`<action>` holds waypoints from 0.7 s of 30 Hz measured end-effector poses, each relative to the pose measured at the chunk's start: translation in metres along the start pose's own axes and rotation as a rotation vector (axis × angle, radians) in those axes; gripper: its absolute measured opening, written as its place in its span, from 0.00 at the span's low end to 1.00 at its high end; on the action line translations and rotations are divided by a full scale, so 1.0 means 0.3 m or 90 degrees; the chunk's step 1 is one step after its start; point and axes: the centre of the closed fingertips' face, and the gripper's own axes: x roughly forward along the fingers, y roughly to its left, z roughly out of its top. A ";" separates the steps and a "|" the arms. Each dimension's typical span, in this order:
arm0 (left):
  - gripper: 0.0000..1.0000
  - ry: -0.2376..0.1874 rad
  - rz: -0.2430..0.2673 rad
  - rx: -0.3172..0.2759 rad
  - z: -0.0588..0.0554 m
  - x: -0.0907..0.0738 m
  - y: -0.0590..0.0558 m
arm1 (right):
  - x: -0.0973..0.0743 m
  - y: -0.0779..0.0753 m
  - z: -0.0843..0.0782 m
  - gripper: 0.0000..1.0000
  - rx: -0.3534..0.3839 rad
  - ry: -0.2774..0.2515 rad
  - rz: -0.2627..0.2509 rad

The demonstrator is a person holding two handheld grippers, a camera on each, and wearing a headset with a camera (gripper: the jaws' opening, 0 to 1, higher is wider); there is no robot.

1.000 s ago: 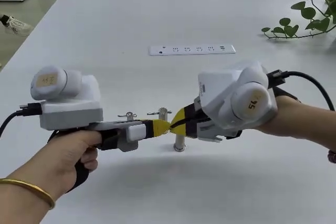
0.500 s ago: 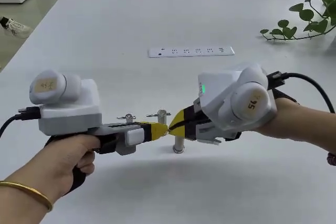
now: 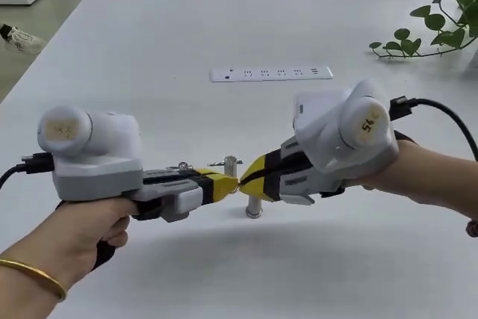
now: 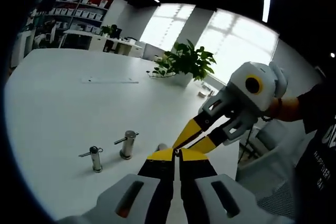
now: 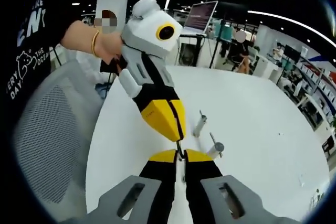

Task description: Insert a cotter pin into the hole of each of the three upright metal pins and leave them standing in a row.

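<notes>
My left tool (image 3: pixel 230 183), jaws together, meets my right tool (image 3: pixel 249 178), pinched on a cotter pin (image 5: pixel 180 152), above a metal pin (image 3: pixel 254 208) on the counter (image 3: pixel 224 28).

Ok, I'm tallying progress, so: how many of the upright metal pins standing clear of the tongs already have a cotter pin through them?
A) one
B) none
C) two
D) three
C: the left gripper view shows the outer metal pin crossed near its top by a cotter pin, and the middle metal pin crossed by a second cotter pin.
</notes>
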 end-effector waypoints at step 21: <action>0.00 -0.062 -0.045 0.042 -0.009 -0.028 -0.006 | -0.024 0.048 -0.018 0.10 0.243 -0.095 0.082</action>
